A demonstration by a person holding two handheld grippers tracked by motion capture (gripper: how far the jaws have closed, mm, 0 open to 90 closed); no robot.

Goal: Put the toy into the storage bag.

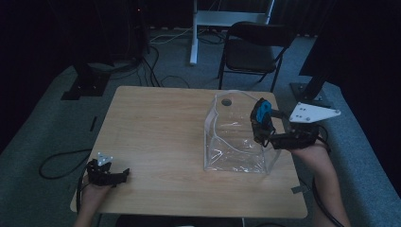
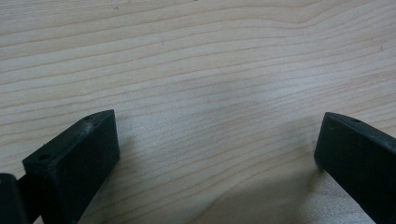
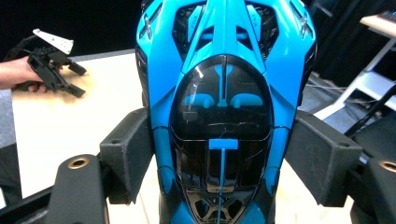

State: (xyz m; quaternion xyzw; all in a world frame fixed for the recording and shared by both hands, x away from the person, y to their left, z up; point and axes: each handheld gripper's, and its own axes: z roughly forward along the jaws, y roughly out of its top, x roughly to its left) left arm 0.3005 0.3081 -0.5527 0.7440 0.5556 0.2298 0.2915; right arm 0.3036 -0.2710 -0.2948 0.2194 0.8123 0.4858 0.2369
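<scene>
A blue and black toy car (image 1: 261, 113) hangs nose-up over the right side of a clear plastic box (image 1: 234, 142). My right gripper (image 1: 264, 135) is shut on the car, its two black jaws pressing the car's flanks, as the right gripper view shows around the toy car (image 3: 223, 116). At the table's front left corner my left gripper (image 1: 124, 172) rests low on the wood, jaws wide apart with nothing between them. The left gripper (image 3: 74, 79) also appears far off in the right gripper view, and its black fingers (image 2: 74, 163) frame bare wood in the left gripper view.
The wooden table (image 1: 156, 137) holds just the clear box. A dark folding chair (image 1: 253, 49) stands behind the table's far edge, near a white desk leg (image 1: 194, 33). Cables (image 1: 56, 163) lie on the grey floor to the left.
</scene>
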